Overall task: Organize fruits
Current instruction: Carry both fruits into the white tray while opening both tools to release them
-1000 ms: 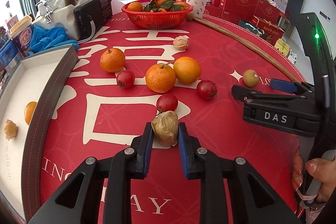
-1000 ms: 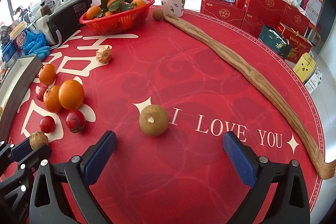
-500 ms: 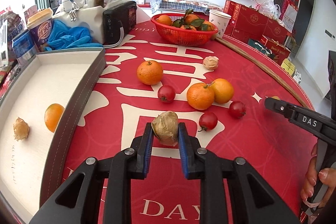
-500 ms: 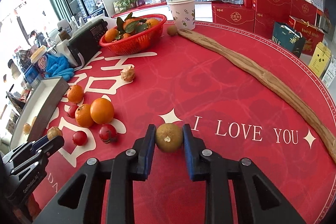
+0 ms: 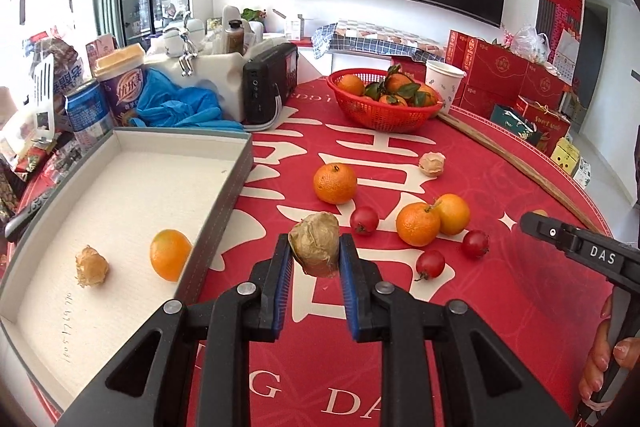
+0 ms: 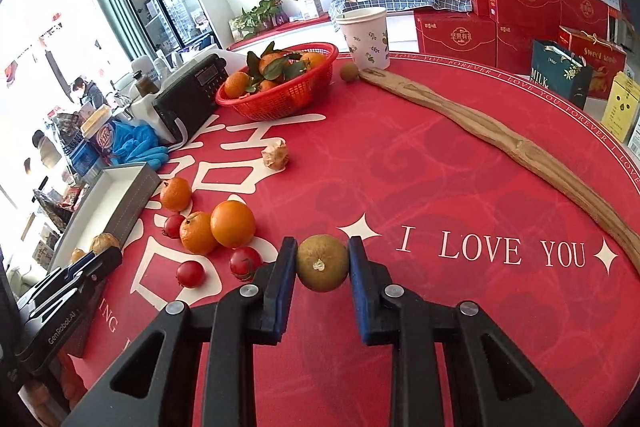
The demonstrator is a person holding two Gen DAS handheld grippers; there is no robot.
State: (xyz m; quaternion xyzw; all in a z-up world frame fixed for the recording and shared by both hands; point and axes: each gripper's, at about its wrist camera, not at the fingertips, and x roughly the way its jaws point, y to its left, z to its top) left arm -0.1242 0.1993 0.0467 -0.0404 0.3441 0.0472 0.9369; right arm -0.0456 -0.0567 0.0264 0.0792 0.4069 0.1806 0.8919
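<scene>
My left gripper [image 5: 314,259] is shut on a papery brown husk fruit [image 5: 315,249] and holds it above the red table, just right of the grey tray [image 5: 224,203]. The tray holds an orange [image 5: 170,259] and another husk fruit [image 5: 91,265]. My right gripper [image 6: 322,263] is shut on a round brown-green fruit [image 6: 322,263], lifted over the cloth. Loose oranges [image 5: 335,183] [image 5: 418,223] [image 5: 452,214] and red tomatoes [image 5: 364,220] [image 5: 430,263] lie on the cloth, with one more husk fruit [image 5: 432,163].
A red basket [image 5: 380,115] of leafy oranges stands at the back. A paper cup [image 6: 365,37], a long wooden stick [image 6: 500,143], a black radio [image 5: 272,87], blue gloves [image 5: 180,109] and red gift boxes [image 6: 520,3] ring the table.
My right gripper closed on the round brown-green fruit and lifted it. My left gripper rose and swung left toward the tray with its husk fruit.
</scene>
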